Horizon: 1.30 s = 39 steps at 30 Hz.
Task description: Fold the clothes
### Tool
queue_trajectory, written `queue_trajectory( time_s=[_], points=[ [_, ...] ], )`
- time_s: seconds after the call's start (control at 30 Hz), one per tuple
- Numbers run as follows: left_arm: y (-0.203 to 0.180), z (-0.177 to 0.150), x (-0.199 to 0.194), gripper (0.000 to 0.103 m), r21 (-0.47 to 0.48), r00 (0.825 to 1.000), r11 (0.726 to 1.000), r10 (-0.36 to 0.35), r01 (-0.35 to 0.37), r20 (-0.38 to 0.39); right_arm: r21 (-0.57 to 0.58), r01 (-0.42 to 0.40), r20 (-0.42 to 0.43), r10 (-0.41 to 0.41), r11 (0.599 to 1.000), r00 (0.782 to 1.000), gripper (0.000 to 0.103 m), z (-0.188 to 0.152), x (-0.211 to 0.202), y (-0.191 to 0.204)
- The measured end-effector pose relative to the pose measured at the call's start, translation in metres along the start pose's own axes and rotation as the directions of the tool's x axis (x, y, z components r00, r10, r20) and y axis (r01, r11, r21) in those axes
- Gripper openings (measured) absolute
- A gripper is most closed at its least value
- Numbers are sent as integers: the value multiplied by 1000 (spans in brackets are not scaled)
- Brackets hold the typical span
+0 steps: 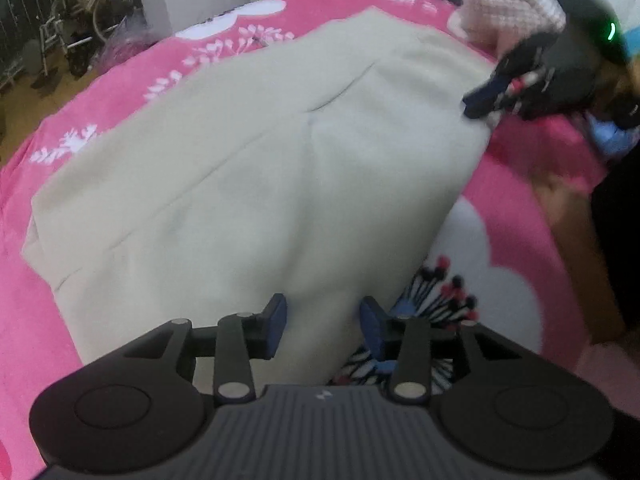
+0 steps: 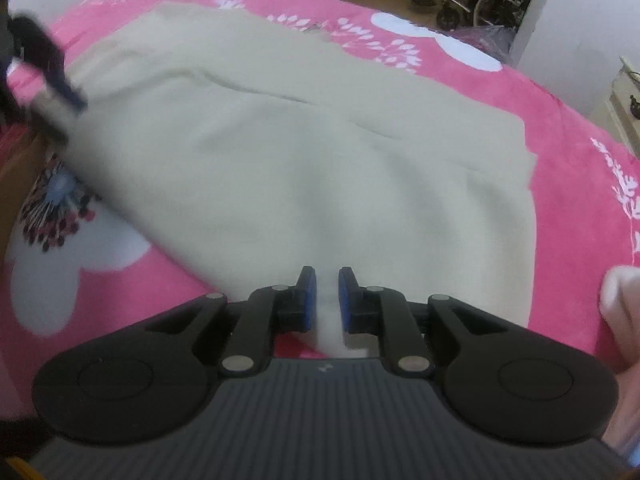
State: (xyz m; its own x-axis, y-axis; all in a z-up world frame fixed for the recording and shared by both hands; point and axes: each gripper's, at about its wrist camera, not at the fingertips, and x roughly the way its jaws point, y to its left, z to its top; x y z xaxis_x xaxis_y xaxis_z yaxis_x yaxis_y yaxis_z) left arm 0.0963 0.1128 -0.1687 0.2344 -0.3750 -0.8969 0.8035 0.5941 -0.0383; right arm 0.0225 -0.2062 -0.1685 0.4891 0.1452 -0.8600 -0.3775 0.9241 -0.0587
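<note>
The pale cream fleece garment (image 1: 256, 168) lies spread flat across the bed's pink flowered cover (image 1: 120, 92), its long axis running between the 2 tools. The right tool (image 2: 328, 296) is clenched on a tuck of its near hem. The left tool (image 1: 323, 320) stands released, straddling the opposite edge, nothing pinched yet.

Cream garment (image 1: 248, 168), plain, no print, spread over a hot pink blanket (image 1: 120, 92) with white leaf sprigs and big white flowers, one with black, red-tipped stamens. Grippers black, blue pads (image 2: 310, 300). Pale pink knit (image 1: 508, 0) at the far edge.
</note>
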Motion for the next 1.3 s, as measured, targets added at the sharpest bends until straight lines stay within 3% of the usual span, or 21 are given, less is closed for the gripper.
queue_trajectory(
  time_s=[0.17, 0.3, 0.37, 0.53, 0.6, 0.73, 0.83, 0.9, 0.97, 1.1, 1.3],
  points=[
    [12, 8, -28, 48, -73, 997, 997, -15, 21, 74, 57, 67, 52, -70, 996, 996, 13, 16, -31, -21],
    [18, 8, -2, 49, -133, 1000, 991, 0, 1, 10, 96, 83, -12, -82, 992, 997, 14, -1, -8, -34],
    [22, 7, -7, 49, -166, 999, 986, -7, 12, 33, 115, 87, -43, -83, 989, 996, 14, -6, 1, -39],
    [35, 32, -22, 64, -216, 992, 976, 25, 3, 126, 162, 46, 80, -59, 986, 995, 15, 21, -23, -43],
    [43, 45, -11, 70, -259, 990, 966, 58, -23, 131, 166, 46, 73, -59, 985, 996, 22, 26, -9, -46],
    [60, 50, 22, 71, -377, 991, 922, 122, -90, 60, 208, 41, 42, -51, 977, 998, 35, 30, 24, -52],
    [61, 55, 22, 88, -419, 993, 905, 104, -72, 55, 290, 10, 0, -11, 957, 1000, 49, 36, 29, -59],
    [61, 59, 23, 97, -448, 994, 892, 97, -66, 49, 315, -29, -38, 44, 948, 998, 83, 41, 31, -58],
    [57, 62, 26, 102, -473, 993, 877, 113, -82, 38, 319, -65, -79, 95, 946, 992, 102, 47, 36, -52],
    [51, 67, 35, 103, -487, 986, 863, 163, -135, 17, 266, 14, -125, 20, 964, 992, 102, 52, 34, -25],
    [52, 64, 32, 103, -532, 983, 837, 178, -131, 37, 250, 82, -18, -80, 965, 997, 102, 70, 9, -15]
  ],
)
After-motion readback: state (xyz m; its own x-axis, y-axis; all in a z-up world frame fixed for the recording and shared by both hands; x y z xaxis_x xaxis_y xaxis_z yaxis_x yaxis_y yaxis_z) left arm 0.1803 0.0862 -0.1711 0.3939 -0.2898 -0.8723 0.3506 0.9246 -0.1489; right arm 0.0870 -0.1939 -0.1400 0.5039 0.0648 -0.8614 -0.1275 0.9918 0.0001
